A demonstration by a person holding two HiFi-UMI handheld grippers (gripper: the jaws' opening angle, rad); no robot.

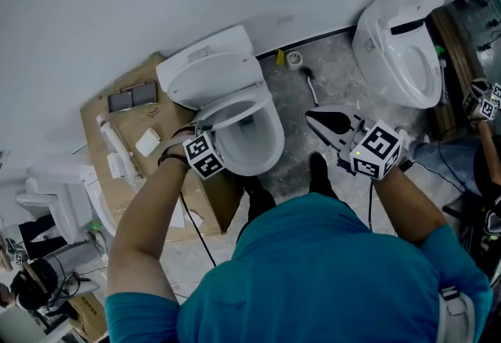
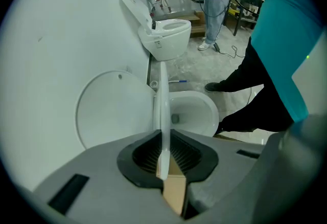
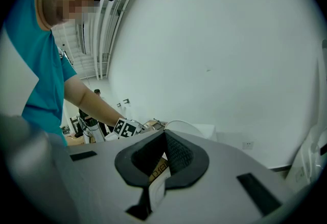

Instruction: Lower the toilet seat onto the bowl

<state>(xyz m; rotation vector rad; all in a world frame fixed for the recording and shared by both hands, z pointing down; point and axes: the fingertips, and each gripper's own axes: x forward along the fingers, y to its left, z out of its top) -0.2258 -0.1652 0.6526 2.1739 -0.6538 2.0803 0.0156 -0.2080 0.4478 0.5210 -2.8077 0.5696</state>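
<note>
A white toilet stands against the wall with its lid (image 1: 211, 75) raised and its bowl (image 1: 262, 138) open below. In the left gripper view the toilet seat (image 2: 162, 110) shows edge-on and upright, with the lid (image 2: 115, 110) to its left and the bowl (image 2: 194, 110) to its right. My left gripper (image 1: 213, 132) (image 2: 164, 159) is shut on the seat's front rim, pads pressed on both faces. Off to the right, above the floor, my right gripper (image 1: 311, 117) (image 3: 164, 138) hangs shut and holds nothing, pointing toward the wall.
A second toilet (image 1: 399, 44) (image 2: 166, 36) with raised lid stands at the right. Flattened cardboard (image 1: 117, 138) with small parts lies left of the toilet. A tape roll (image 1: 293, 59) and a tool (image 1: 311, 83) lie on the floor. Another person's hand (image 1: 481, 102) is at the right edge.
</note>
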